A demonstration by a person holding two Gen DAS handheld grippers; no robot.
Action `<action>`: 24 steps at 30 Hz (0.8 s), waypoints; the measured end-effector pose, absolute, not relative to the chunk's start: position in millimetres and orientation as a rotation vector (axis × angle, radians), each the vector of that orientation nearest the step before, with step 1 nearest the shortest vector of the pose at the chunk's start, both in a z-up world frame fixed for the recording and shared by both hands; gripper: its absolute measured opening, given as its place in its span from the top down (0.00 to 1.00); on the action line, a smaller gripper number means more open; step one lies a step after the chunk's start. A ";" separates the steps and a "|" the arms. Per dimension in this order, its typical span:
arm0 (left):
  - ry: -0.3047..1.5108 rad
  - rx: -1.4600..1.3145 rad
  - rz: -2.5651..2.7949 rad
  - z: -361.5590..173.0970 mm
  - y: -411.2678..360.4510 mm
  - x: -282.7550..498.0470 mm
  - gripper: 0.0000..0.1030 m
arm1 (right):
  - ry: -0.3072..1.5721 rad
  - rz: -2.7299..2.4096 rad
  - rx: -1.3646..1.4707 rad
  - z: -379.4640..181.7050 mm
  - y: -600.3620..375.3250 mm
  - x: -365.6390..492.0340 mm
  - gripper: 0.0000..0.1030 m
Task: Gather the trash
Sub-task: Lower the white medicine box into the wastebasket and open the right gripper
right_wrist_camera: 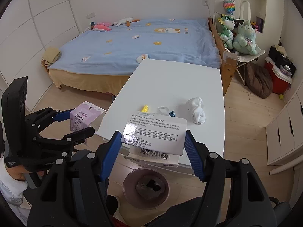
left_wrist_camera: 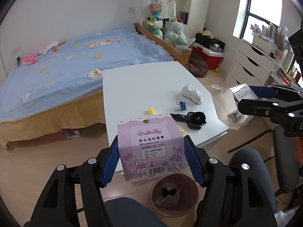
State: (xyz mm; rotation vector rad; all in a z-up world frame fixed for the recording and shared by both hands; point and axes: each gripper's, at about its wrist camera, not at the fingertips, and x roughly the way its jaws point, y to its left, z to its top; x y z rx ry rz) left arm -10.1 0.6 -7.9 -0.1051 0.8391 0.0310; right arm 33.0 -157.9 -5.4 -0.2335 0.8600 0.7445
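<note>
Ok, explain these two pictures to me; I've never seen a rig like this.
No robot here: a person holds two hand-held clamps, each carrying a camera looking along its fingers. One picture comes from each. The left gripper is shut on a purple pencil-cap card; the right gripper is shut on a white printed packet. Both hang over a brown round bin on the floor. The white table bears a crumpled white sock, a blue binder clip and a black handled tool.

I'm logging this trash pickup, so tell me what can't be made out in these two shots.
- Bin contents: both views show only a dark crumpled lump, too dim to identify.
- White package in the right gripper: small print too fine to read.
- Yellow item: left view, mostly hidden behind the purple card in the left gripper.
</note>
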 end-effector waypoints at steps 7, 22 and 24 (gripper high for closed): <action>0.847 -0.090 0.006 -11.4 -10.5 -28.4 0.38 | 0.880 0.757 -0.246 -19.9 -173.8 9.1 0.36; 0.874 -0.115 -0.018 -19.9 -16.7 -59.5 0.38 | 0.974 0.835 -0.250 -57.7 -178.8 -27.1 0.36; 0.876 -0.117 -0.015 -20.9 -16.1 -59.9 0.38 | 0.972 0.842 -0.251 -57.4 -176.5 -28.2 0.34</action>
